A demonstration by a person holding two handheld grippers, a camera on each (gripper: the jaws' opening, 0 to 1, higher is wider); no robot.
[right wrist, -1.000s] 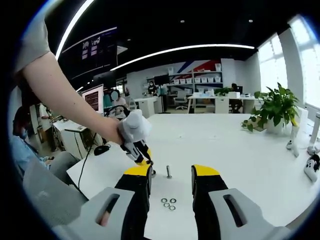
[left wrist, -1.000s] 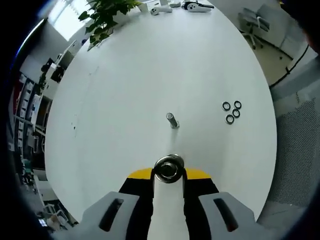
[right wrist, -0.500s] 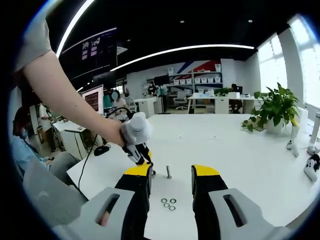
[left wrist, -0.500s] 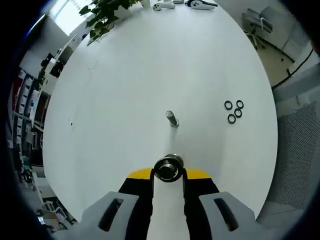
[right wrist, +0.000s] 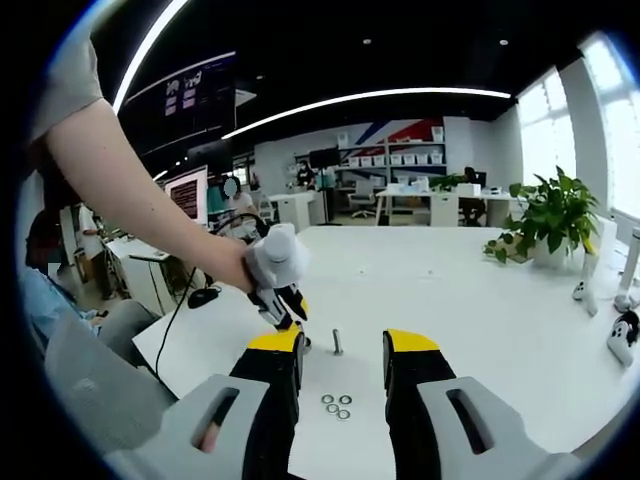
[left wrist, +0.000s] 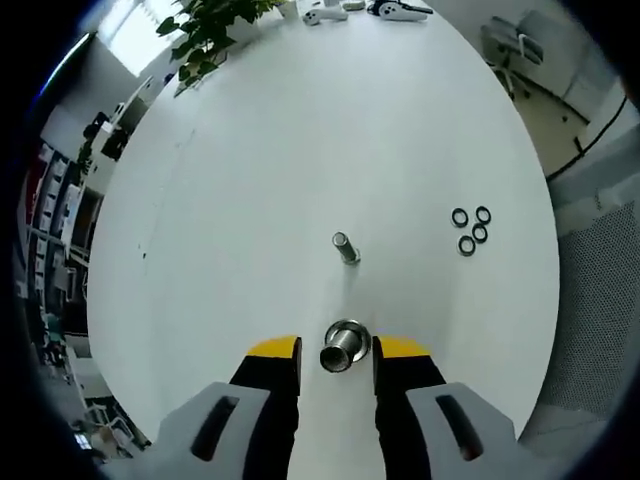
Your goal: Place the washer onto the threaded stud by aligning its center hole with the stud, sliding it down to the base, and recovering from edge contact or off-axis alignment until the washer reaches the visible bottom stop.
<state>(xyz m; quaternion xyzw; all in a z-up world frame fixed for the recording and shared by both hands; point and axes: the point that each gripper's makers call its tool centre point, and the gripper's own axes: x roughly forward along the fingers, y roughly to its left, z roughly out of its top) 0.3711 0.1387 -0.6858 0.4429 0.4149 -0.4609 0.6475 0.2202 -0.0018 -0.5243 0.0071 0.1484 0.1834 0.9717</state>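
A threaded stud [left wrist: 345, 246] stands upright on the white table [left wrist: 250, 170]. Nearer to me, a short hollow metal cylinder [left wrist: 341, 349] stands on the table between the yellow-tipped jaws of my left gripper [left wrist: 337, 352], which are open and slightly apart from it. Several dark washers [left wrist: 470, 230] lie in a cluster to the right of the stud. In the right gripper view the stud [right wrist: 337, 343] rises beyond the washers [right wrist: 337, 405], and my right gripper [right wrist: 340, 350] hangs open above them, holding nothing. A hand holds the left gripper [right wrist: 292, 320] just left of the stud.
A potted plant [left wrist: 205, 30] and white devices [left wrist: 395, 10] sit at the table's far end. The plant [right wrist: 555, 215] also stands at the right. A person's arm [right wrist: 130, 190] reaches in from the left. Desks and shelves fill the room behind.
My left gripper's jaws have spread apart and let go of the metal cylinder, which now stands free between them. The right gripper has stayed put.
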